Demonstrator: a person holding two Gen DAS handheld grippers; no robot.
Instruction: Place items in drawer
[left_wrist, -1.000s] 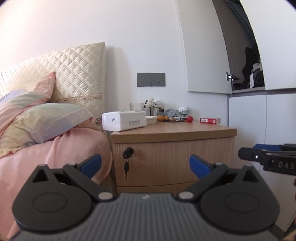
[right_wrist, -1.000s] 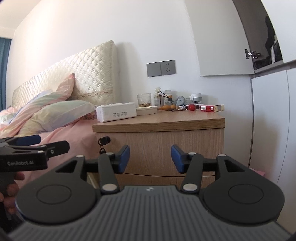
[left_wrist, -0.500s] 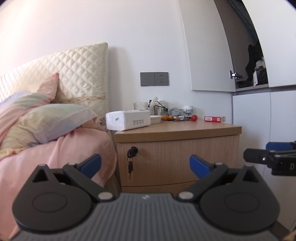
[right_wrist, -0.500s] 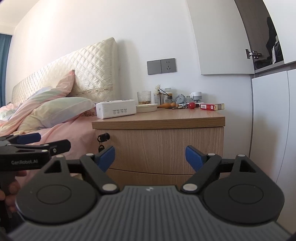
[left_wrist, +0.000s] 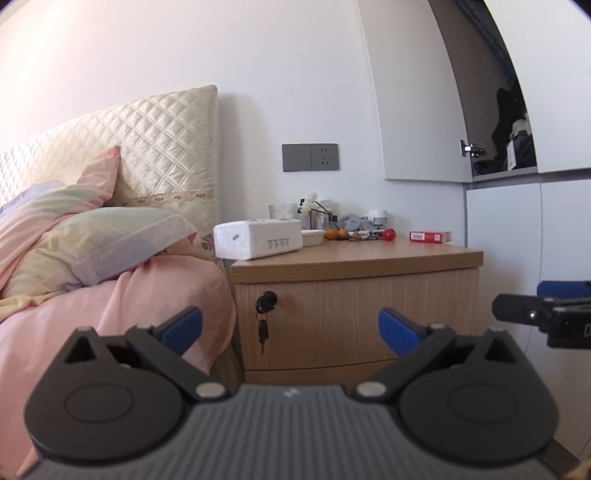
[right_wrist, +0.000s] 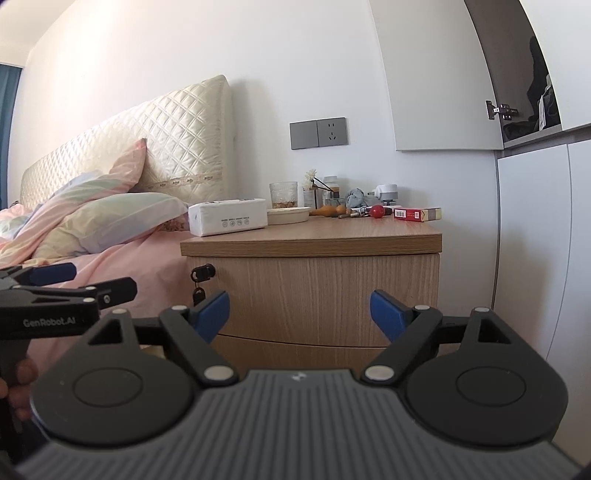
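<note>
Wooden nightstand (right_wrist: 314, 240) drawer (right_wrist: 314, 295) closed, items (right_wrist: 376, 211) on top untouched; left gripper (left_wrist: 290, 326) and right gripper (right_wrist: 299, 312) apart, empty, short of it.

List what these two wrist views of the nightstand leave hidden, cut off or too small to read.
- Drawer contents: both views, front shut.
- Print on the red box: both views, too small.
- Small clutter behind the red ball: left wrist view, too small to name.
- Nightstand base: both views, hidden behind the left gripper or right gripper.
- Open cupboard contents: both views, dark, cut by the door.
</note>
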